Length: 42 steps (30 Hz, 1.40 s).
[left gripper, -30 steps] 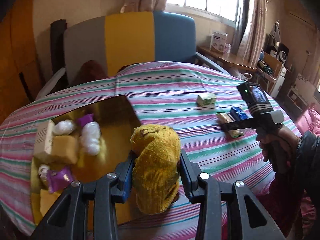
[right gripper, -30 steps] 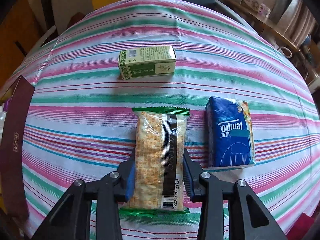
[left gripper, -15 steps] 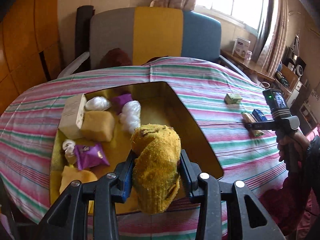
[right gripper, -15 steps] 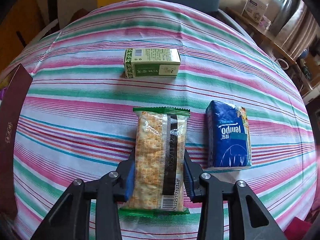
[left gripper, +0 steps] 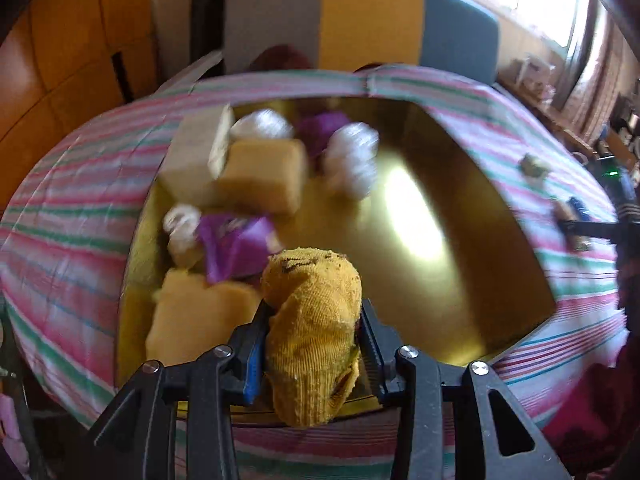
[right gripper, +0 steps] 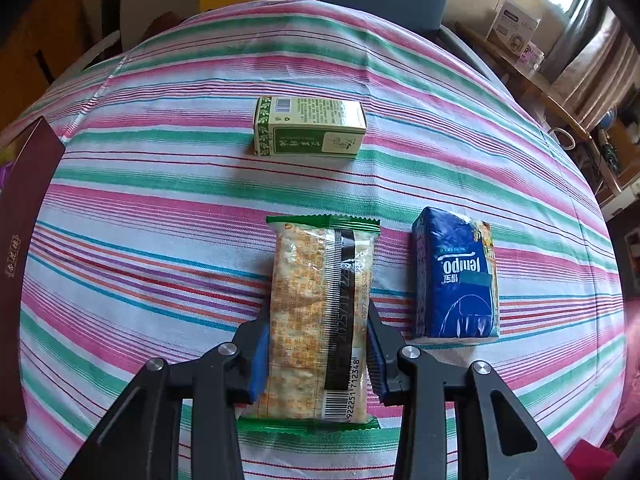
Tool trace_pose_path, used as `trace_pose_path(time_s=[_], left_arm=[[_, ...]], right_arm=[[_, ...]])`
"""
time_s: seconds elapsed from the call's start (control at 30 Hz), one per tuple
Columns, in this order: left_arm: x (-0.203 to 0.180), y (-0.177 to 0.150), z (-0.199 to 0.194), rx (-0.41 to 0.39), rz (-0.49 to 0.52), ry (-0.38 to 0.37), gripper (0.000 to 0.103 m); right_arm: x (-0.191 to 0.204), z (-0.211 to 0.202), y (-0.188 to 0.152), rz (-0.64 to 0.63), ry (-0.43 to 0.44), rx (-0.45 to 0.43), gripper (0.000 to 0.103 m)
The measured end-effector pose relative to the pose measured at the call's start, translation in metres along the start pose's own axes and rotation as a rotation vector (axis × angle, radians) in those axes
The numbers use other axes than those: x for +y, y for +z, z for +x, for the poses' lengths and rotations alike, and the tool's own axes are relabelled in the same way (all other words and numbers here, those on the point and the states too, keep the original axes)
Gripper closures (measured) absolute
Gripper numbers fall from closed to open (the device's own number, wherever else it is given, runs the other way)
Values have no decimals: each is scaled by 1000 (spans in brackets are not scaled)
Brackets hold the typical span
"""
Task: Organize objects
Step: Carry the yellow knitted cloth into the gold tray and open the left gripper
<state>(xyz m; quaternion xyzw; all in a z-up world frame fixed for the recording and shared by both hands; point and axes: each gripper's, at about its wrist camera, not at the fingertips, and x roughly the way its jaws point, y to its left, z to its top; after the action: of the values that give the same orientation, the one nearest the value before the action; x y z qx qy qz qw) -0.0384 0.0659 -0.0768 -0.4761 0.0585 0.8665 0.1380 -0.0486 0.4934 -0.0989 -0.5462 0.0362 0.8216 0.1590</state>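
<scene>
A: Left side?
B: Left gripper (left gripper: 313, 334) clamps a yellow knit sock (left gripper: 314, 330) above the gold tray (left gripper: 472, 264); beyond lie sponges (left gripper: 262, 178), purple packets (left gripper: 236, 246) and white bundles (left gripper: 354, 160).
A: Right?
B: Right gripper (right gripper: 318, 338) squeezes the cracker packet (right gripper: 320, 316) on the striped tablecloth (right gripper: 140, 208), long axis pointing away.

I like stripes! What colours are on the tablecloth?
The tablecloth has pink, green, white and thin blue stripes, clearest in the right wrist view.
</scene>
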Motion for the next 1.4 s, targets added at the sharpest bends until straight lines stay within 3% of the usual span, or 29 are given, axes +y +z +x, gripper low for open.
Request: trace_pose_path(time_s=[0.13,0.57,0.87,1.13,1.23,1.4], left_arm=[[17,-6,10,19,-57,-33,54],[19,-5,-14,-39,-52,-28,49],[29,3,-51,-148,-64,79,49],[39,6,-60,-166,-85,84,49],[41,4,-62,-172,-87,82,49],[46,2,-61,-175,-99,77,49]], right_arm=[[-2,1,1,-1,0,0,64],[-5,5,3,3,7,4,63],[-1,4,3,-20,-9,-2,64],[5,-1,2,-30,-50,1,64],[4,-15,4,5,-51,-26,64],[23,-66,7,30,51,-123,64]])
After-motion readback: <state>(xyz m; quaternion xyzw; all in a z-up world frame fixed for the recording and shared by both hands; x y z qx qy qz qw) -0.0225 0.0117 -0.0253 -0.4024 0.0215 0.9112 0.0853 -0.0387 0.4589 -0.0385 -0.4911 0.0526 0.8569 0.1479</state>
